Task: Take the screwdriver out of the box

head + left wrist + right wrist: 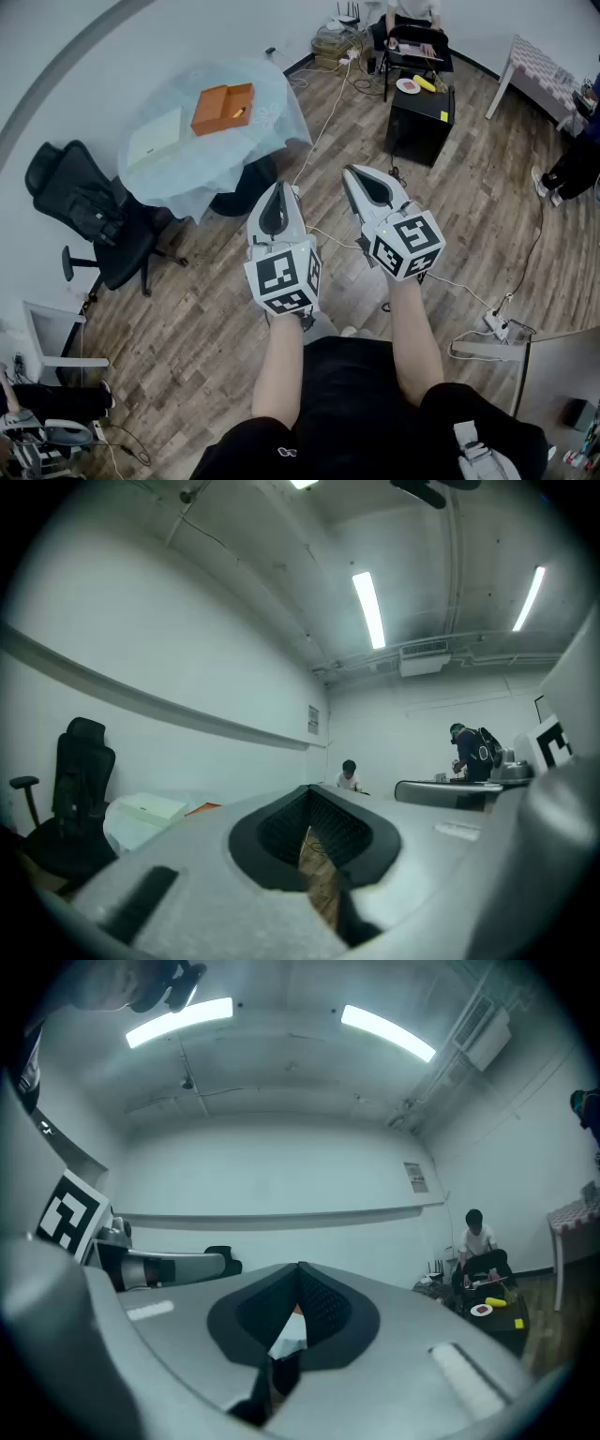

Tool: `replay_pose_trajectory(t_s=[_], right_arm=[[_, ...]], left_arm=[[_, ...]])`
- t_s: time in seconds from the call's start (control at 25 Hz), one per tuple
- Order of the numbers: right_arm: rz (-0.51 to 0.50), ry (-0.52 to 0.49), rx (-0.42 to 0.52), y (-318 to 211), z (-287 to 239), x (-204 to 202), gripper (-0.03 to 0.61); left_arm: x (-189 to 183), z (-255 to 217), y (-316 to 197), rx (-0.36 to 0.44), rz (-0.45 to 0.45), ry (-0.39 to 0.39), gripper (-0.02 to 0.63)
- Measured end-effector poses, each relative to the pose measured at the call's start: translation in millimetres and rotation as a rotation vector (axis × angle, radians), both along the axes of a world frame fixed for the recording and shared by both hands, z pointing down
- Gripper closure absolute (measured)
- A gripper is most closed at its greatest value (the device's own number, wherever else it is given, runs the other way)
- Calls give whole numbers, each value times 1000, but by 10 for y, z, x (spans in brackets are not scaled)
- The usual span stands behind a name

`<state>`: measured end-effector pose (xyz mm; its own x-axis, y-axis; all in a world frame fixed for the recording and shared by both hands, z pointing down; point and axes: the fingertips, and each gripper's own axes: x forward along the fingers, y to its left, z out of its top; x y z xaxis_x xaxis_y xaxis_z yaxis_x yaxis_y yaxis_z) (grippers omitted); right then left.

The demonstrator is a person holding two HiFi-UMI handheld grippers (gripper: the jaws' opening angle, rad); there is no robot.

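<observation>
An open orange box [221,108] lies on a round table [272,127] covered in pale blue cloth, far ahead at the upper left. A small yellow thing [240,112] shows at the box's right side; I cannot tell if it is the screwdriver. Both grippers are held out at waist height over the wooden floor, well short of the table. My left gripper [279,190] is shut and empty, as is my right gripper [354,173]. In the left gripper view the jaws [309,794] meet at the tips, and the orange box [202,808] peeks past them. The right gripper view shows its closed tips [300,1269].
A flat white box [156,137] lies beside the orange one. A black office chair [89,220] stands left of the table, a black cabinet [420,117] to the right. White cables [323,122] trail over the floor. One person sits at the back [478,1241].
</observation>
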<state>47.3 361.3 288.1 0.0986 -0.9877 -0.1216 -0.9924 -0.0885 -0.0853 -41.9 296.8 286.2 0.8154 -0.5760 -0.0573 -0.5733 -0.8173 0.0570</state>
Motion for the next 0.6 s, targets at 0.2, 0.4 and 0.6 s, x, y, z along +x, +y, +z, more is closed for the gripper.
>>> replay_pose_trajectory(t_s=[0.2, 0.4, 0.6], right_arm=[[7, 6, 6, -32, -21, 44, 568], [-3, -20, -10, -83, 23, 104, 566], [-27, -29, -18, -259, 44, 170, 566]], left_arm=[[5, -3, -48, -6, -7, 6, 612], [22, 2, -85, -7, -20, 12, 612], [-28, 21, -262, -7, -61, 25, 612]])
